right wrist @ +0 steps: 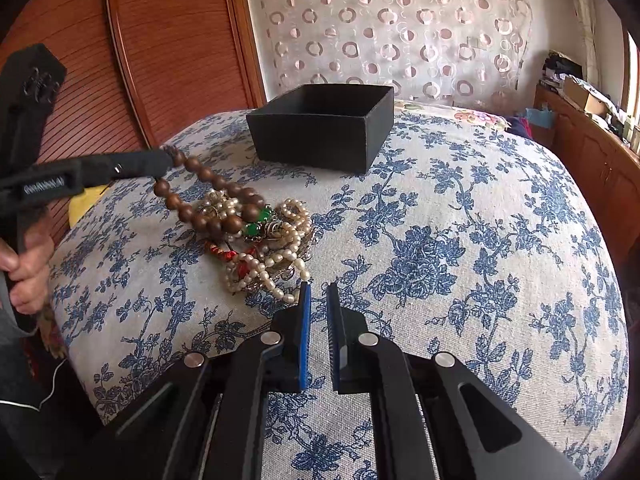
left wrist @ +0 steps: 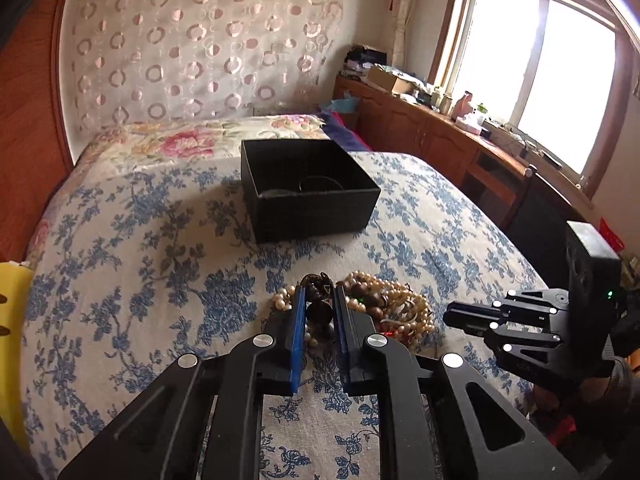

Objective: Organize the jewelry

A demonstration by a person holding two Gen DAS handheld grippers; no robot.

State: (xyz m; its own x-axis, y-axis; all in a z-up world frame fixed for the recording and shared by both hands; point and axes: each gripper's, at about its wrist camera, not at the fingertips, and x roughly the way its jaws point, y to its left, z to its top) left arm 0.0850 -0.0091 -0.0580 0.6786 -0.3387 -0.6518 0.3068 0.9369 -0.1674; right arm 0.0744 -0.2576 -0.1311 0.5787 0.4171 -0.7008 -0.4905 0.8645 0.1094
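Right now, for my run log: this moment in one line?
left tongs: shut on wooden bead string, lifting from pile | right tongs: shut, empty | black box: open

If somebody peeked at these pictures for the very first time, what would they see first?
Probably the tangled heap of pearl strands with green stones on the blue-flowered bedspread. Next, the left tongs pinching a string of brown wooden beads that trails down onto the heap. Behind sits an open black box, farther up the bed.
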